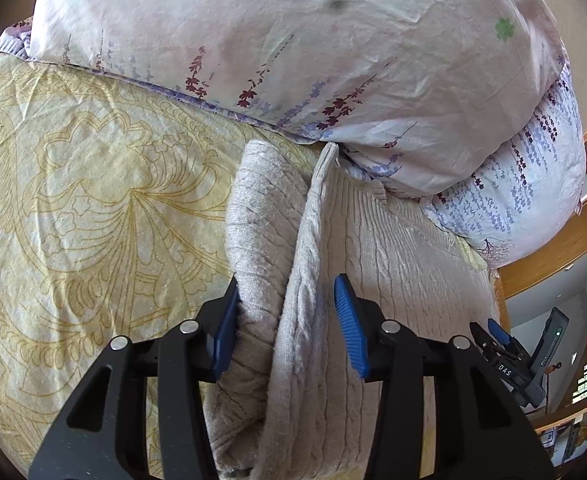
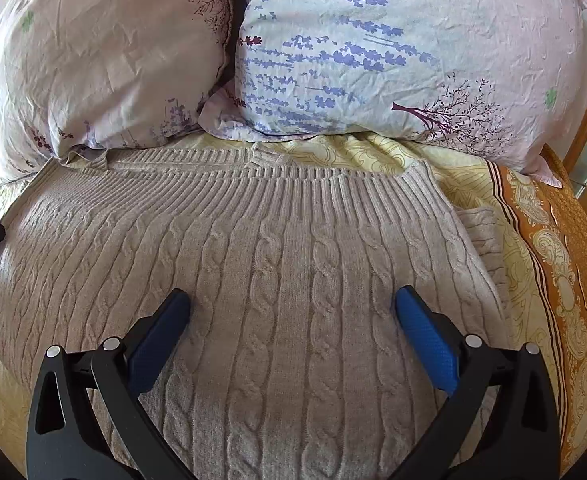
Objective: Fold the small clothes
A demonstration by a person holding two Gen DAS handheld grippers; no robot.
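Note:
A beige cable-knit sweater (image 2: pixel 285 264) lies flat on the bed, its ribbed hem toward the pillows. In the left wrist view the sweater (image 1: pixel 397 248) has its left edge lifted into a fold (image 1: pixel 269 240) that stands up between my left gripper's blue pads. My left gripper (image 1: pixel 289 324) is open around that raised fold, and the left pad (image 1: pixel 225 332) touches it. My right gripper (image 2: pixel 293 336) is open and empty, just above the middle of the sweater. It also shows at the right edge of the left wrist view (image 1: pixel 493 334).
Two floral pillows (image 2: pixel 393 52) (image 2: pixel 93 64) lie against the sweater's far edge. The bed has a yellow patterned sheet (image 1: pixel 73 184) with an orange border (image 2: pixel 565 264). A wooden bed frame (image 1: pixel 565 248) runs along the right side.

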